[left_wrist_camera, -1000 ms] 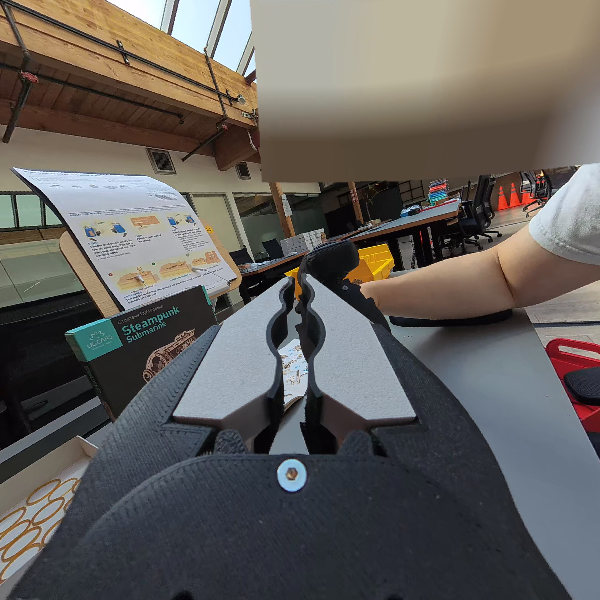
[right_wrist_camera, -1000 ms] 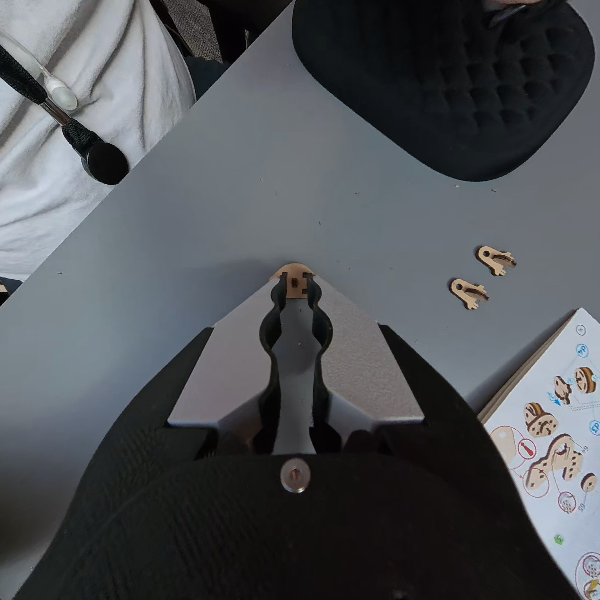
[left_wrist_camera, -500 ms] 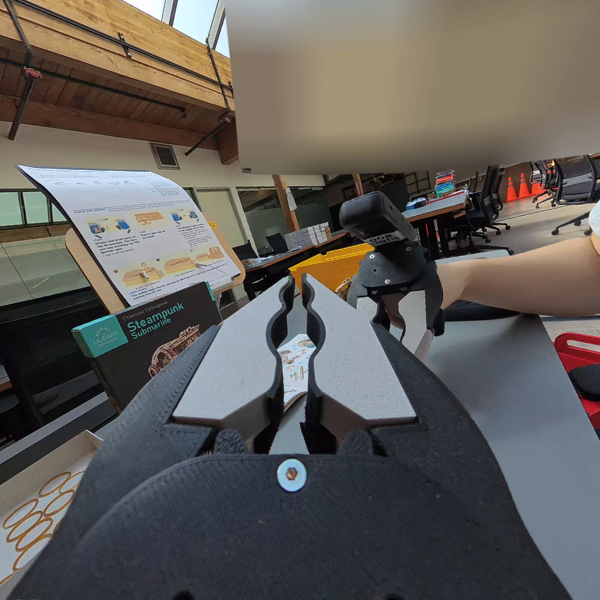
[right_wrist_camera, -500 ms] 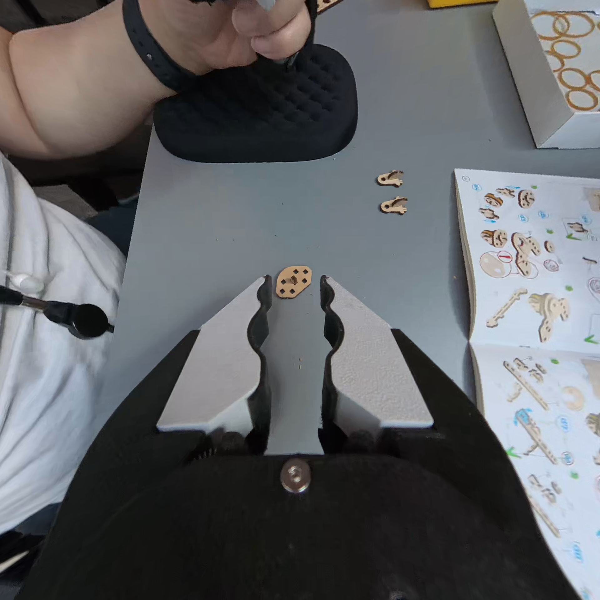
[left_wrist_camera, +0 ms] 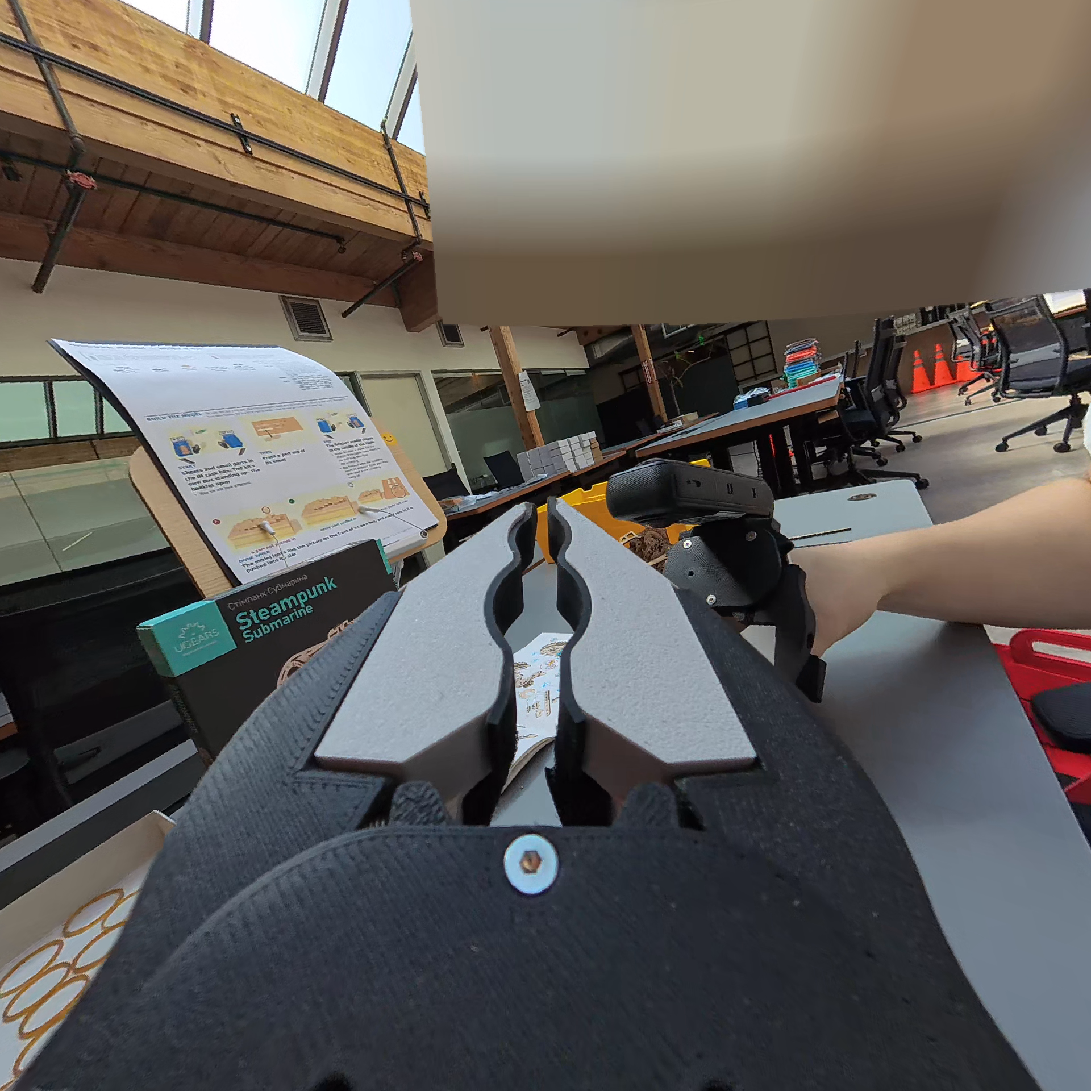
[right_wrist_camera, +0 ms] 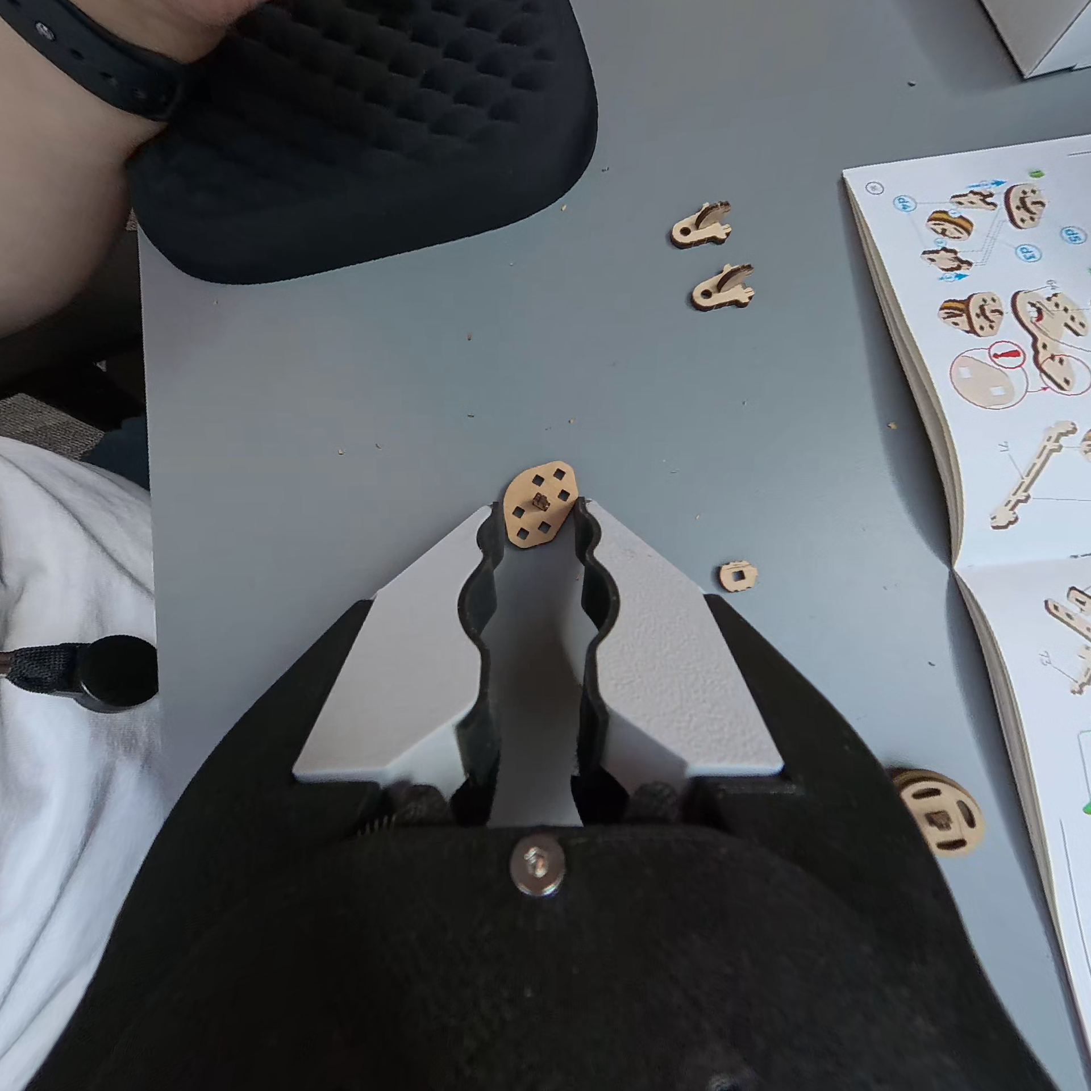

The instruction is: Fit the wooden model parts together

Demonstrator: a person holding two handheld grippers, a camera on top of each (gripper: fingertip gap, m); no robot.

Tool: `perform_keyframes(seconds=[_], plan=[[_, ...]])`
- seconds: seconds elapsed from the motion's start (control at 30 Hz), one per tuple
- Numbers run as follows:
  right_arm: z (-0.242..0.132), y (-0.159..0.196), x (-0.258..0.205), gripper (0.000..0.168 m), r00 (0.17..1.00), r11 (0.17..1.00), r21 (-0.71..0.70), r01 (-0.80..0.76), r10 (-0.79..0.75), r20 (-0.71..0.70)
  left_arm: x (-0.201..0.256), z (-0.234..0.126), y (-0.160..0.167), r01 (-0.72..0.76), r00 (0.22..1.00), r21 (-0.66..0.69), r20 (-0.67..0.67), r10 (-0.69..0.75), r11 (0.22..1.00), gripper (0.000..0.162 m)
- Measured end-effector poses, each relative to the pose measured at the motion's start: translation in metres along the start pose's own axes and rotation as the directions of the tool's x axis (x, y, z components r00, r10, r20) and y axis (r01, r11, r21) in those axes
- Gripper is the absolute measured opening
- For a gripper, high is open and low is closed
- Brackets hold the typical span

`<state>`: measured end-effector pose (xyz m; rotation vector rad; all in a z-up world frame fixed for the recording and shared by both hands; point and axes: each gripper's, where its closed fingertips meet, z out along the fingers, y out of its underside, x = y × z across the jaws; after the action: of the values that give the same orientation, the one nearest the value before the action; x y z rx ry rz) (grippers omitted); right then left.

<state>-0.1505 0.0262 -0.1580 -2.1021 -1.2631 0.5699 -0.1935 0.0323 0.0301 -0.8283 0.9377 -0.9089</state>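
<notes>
1. Grey fingers of the left gripper (left_wrist_camera: 541, 509) point up and away in the left wrist view, toward a far room and not down at the table. Its jaws are almost together with a thin gap, and nothing sits between them. No loose wooden part shows near it. The right gripper (left_wrist_camera: 726, 567) shows off to the side, low over the grey table (left_wrist_camera: 921, 767), with a dark kit box (left_wrist_camera: 260, 637) on the other side.

2. Wood shows best in the right wrist view. A small flat wooden plate (right_wrist_camera: 538, 503) with little square holes sits right at the tips of the right gripper (right_wrist_camera: 538, 512). Both tips seem to touch its edges, so I think the gripper is pinching it. The plate's long way runs slanted, from near-left to far-right, and it sticks out forward past the tips.

3. Two hook-shaped pieces (right_wrist_camera: 711, 257) lie farther off, ahead and to the right. A tiny square-hole piece (right_wrist_camera: 738, 576) lies just right of the gripper, and a round wheel part (right_wrist_camera: 938, 817) lies near its base, by the open booklet (right_wrist_camera: 1015, 413).

4. So the right gripper is the nearer one for the next joining move.
</notes>
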Motion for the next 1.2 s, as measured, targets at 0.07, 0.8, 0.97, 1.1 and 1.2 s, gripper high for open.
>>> perform_keyframes(seconds=[0.07,0.8,0.97,1.1,1.2], plan=[[0.001,-0.001,0.005,0.024,0.999,1.0,0.0,0.028,-0.028,0.02,-0.001,-0.001,-0.002,0.003,1.0,0.009,0.003,-0.003,1.0,0.001],[-0.005,-0.017,0.012,0.038,0.996,0.991,0.134,0.031,-0.041,0.074,-0.005,-0.002,-0.001,0.019,1.0,0.013,0.021,-0.019,1.0,0.001],[-0.04,-0.048,0.024,0.046,0.999,0.942,0.337,-0.003,-0.016,0.052,-0.019,-0.005,-0.005,0.064,0.996,0.041,0.063,-0.067,0.997,0.001],[-0.092,-0.071,0.055,0.048,0.998,0.856,0.517,0.002,0.028,-0.049,-0.047,-0.008,-0.01,0.179,0.975,0.053,0.124,-0.185,0.982,0.001],[-0.12,-0.071,0.078,0.044,0.99,0.842,0.535,0.067,0.011,-0.141,-0.068,-0.003,-0.009,0.174,0.971,-0.022,0.168,-0.168,0.985,0.002]])
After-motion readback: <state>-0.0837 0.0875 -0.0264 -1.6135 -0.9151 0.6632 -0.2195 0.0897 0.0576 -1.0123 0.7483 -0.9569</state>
